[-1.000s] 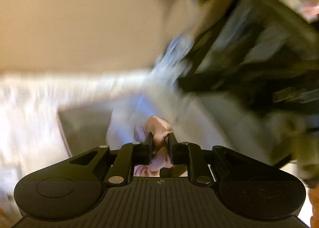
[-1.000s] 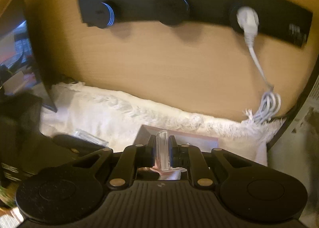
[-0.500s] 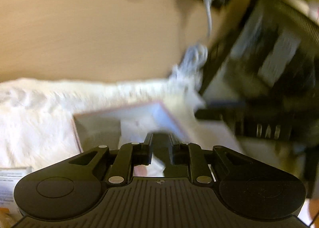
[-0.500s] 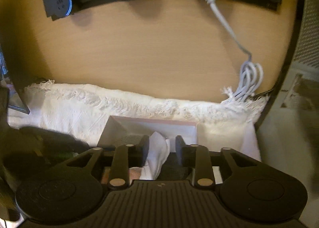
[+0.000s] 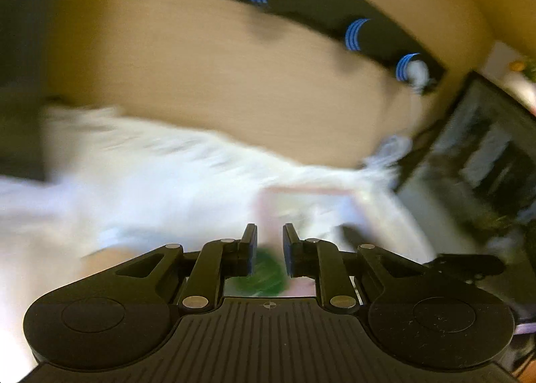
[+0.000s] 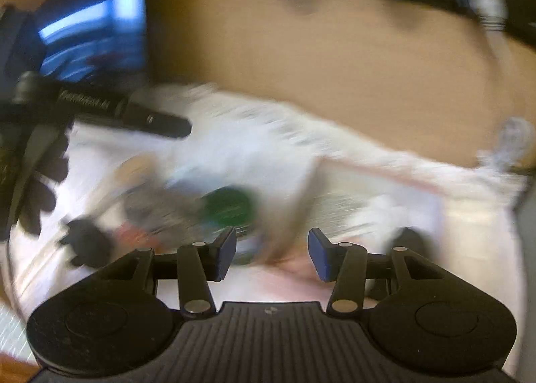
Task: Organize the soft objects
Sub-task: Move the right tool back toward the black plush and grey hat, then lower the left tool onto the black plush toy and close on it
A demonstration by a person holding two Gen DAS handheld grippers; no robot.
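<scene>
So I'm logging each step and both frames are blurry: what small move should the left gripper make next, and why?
Probably ease the left gripper down toward the green object and slow so the view steadies. Its jaws stand slightly apart with nothing between them, and the green object lies just below the gap on the white cloth. The right gripper is open and empty too.

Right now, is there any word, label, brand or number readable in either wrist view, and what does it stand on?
None can be read.
Black bar at upper left of the right wrist view: a pale line of lettering, too blurred to read.
Black power strip on the wooden wall: only blue ring marks, no readable text.
</scene>
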